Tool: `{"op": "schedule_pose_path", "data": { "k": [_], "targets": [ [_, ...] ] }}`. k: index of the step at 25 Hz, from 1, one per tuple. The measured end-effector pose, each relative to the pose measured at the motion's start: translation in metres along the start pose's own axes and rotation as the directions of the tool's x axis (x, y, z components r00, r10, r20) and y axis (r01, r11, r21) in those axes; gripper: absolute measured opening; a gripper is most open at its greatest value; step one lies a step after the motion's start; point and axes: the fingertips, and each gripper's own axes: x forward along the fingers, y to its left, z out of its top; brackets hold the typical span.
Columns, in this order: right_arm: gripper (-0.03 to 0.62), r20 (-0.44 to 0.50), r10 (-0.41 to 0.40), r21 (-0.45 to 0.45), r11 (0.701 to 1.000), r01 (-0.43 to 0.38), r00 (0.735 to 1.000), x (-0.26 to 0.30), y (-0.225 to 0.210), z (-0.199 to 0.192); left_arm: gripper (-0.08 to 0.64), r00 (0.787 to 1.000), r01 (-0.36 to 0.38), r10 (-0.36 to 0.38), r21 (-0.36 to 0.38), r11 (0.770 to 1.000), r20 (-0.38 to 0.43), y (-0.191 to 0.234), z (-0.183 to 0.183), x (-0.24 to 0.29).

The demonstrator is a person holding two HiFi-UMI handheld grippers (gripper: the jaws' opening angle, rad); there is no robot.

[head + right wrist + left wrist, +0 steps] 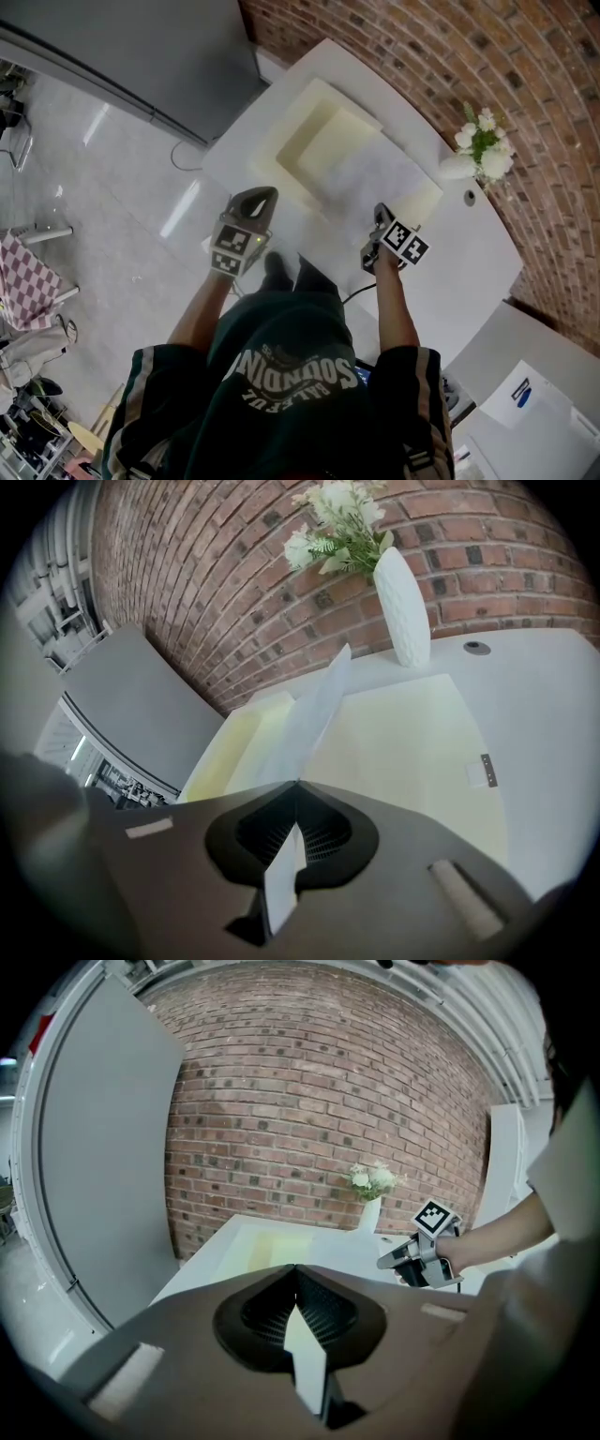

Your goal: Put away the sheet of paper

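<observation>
A thin white sheet of paper (367, 174) hangs over an open pale yellow folder (309, 141) on the white table (469, 253). My right gripper (381, 215) is shut on the sheet's near edge. In the right gripper view the sheet (314, 714) rises edge-on from the closed jaw tips (298, 783) above the folder (403, 733). My left gripper (266, 195) is at the table's near left edge, apart from the sheet, with its jaws shut (295, 1267). A white sliver shows in the hollow behind its tips. The left gripper view shows the right gripper (384, 1262).
A white vase of white flowers (483, 150) stands at the table's far right by the brick wall, with a small round hole (469, 197) in the tabletop beside it. A grey cabinet (141, 56) stands left of the table. White boxes (534, 403) lie lower right.
</observation>
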Motion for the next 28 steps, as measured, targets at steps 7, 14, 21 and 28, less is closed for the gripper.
{"op": "schedule_pose_path", "data": {
  "k": [7,14,21,28],
  "targets": [
    [0.002,-0.017,0.041,0.035,0.999,-0.041,0.999,0.021,0.011,0.007,0.011,1.000,-0.029,0.029,-0.014,0.999,0.001,0.006,-0.001,-0.003],
    [0.002,-0.046,0.083,0.049,0.996,-0.081,0.996,0.044,0.031,0.009,0.011,0.998,-0.064,0.064,-0.041,0.997,0.013,0.014,-0.001,-0.008],
    [0.002,-0.077,0.112,0.053,0.993,-0.108,0.991,0.068,0.050,0.011,0.011,0.996,-0.083,0.084,-0.059,0.995,0.016,0.019,-0.001,-0.011],
    [0.002,-0.103,0.141,0.052,0.989,-0.136,0.985,0.090,0.069,0.014,0.011,0.995,-0.101,0.101,-0.073,0.992,0.008,0.025,-0.007,-0.014]
  ]
}}
